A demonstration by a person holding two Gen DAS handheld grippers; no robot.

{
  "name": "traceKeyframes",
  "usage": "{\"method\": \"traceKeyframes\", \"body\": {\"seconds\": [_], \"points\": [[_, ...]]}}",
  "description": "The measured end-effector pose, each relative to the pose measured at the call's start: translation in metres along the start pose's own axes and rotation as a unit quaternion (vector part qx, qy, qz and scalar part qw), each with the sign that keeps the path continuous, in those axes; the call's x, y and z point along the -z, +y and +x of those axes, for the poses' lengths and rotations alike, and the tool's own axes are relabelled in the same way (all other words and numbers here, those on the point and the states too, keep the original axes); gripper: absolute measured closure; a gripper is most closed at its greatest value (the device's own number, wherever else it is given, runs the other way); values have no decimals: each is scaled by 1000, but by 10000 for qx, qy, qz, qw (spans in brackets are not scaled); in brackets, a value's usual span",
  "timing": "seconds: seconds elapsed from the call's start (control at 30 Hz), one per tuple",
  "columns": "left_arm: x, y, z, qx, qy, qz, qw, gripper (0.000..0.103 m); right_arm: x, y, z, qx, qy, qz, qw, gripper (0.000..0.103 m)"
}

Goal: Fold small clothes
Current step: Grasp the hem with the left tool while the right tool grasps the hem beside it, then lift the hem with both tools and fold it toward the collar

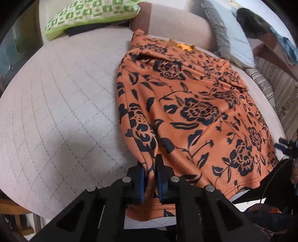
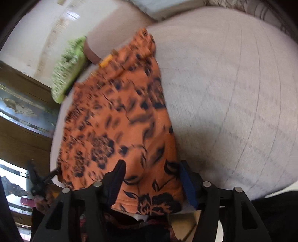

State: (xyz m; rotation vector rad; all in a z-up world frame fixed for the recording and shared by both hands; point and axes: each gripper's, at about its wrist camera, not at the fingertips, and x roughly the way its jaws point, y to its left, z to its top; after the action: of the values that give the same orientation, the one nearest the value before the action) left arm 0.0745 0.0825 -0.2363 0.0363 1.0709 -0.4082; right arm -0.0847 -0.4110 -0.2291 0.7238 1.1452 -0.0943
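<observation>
An orange garment with black flower print (image 1: 195, 104) lies on a quilted pale mattress (image 1: 61, 104). Its left side is folded over onto itself. My left gripper (image 1: 150, 163) is shut on the garment's near left hem, pinching a ridge of cloth. In the right wrist view the same garment (image 2: 115, 121) lies blurred, and my right gripper (image 2: 150, 167) is open, its fingers astride the near hem, with cloth between them. My right gripper also shows at the far right of the left wrist view (image 1: 286, 147).
A green-and-white patterned pillow (image 1: 91, 16) lies at the head of the mattress, beside a beige bolster (image 1: 178, 28). Grey and white pillows (image 1: 234, 37) and striped bedding (image 1: 275, 87) lie at the right. A wooden cabinet (image 2: 22, 121) stands beyond the mattress edge.
</observation>
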Motion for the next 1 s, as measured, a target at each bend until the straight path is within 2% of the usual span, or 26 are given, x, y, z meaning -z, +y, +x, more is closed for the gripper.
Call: {"method": "traceKeyframes", "body": {"seconds": [0.1,0.17,0.23,0.33,0.37,0.43,0.5,0.53,0.67,0.83,1.0], "points": [[-1,-4,0,37,-58,105,9999,91,-14,-9,-10,-131,-72,195,9997,42],[-2,1,6,-17,74,-67,9999,88,-18,-12,-3,-158,79,234,9996,42],[-3,10,9,189,103,-350,9992,86,-17,-16,12,-95,327,284,9990,41],[-2,17,9,414,110,-536,9976,86,-8,-1,17,73,273,-91,9996,40],[-3,18,9,444,105,-557,9974,87,-3,7,20,80,385,-251,9989,42],[-3,18,8,535,98,-581,9968,92,4,16,25,220,436,-405,9980,53],[-2,19,7,610,66,-661,9959,93,8,24,28,311,501,-558,9967,89],[-2,21,6,646,49,-704,9954,93,9,26,31,291,564,-519,9966,93],[-4,28,-4,752,-53,-862,9934,93,7,29,24,429,458,-420,9971,95],[-15,33,-29,984,-325,-896,9906,93,-11,30,-14,-314,11,-134,9994,95],[-27,33,-50,1149,-574,-898,9876,93,-22,37,-46,-1130,-363,61,9929,95]]}}
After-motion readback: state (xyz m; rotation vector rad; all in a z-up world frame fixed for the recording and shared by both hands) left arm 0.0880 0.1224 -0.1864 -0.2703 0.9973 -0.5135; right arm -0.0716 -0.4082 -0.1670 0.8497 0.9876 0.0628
